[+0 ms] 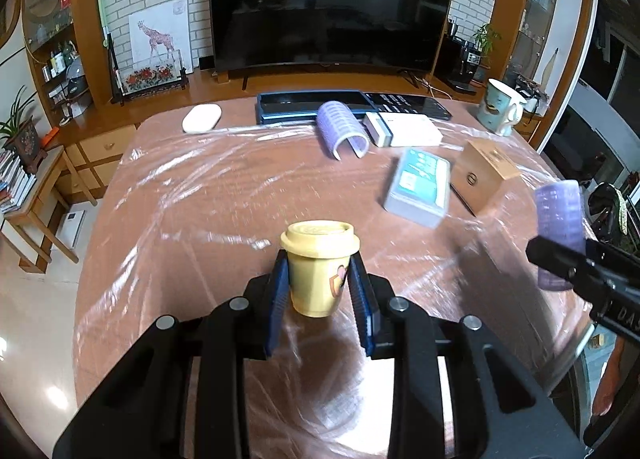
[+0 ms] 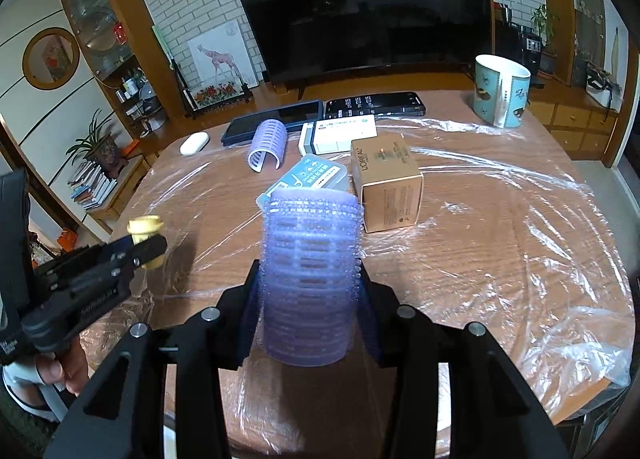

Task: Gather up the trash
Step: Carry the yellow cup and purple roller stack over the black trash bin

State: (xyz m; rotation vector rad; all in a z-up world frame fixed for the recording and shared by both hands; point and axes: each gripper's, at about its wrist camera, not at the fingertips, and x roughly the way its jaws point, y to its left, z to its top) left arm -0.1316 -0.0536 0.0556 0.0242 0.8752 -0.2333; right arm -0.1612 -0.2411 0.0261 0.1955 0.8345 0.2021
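Your left fingers (image 1: 280,291) clamp the small yellow lidded cup (image 1: 318,267), upright above the desk (image 1: 192,195); your right fingers (image 2: 366,299) clamp a purple hair roller (image 2: 310,283), its long axis standing up. Farther off, nearer your right hand, a split roller (image 2: 269,144) lies open side down.

We read "L'OREAL" running up the near left edge of the tan carton (image 2: 386,181), just right of the clear blue-labelled case (image 2: 316,175). That case's label print is too small for us to read, and so is the print on the white box (image 2: 340,135) behind the carton. The letters on the other gripper's body stay blurred.
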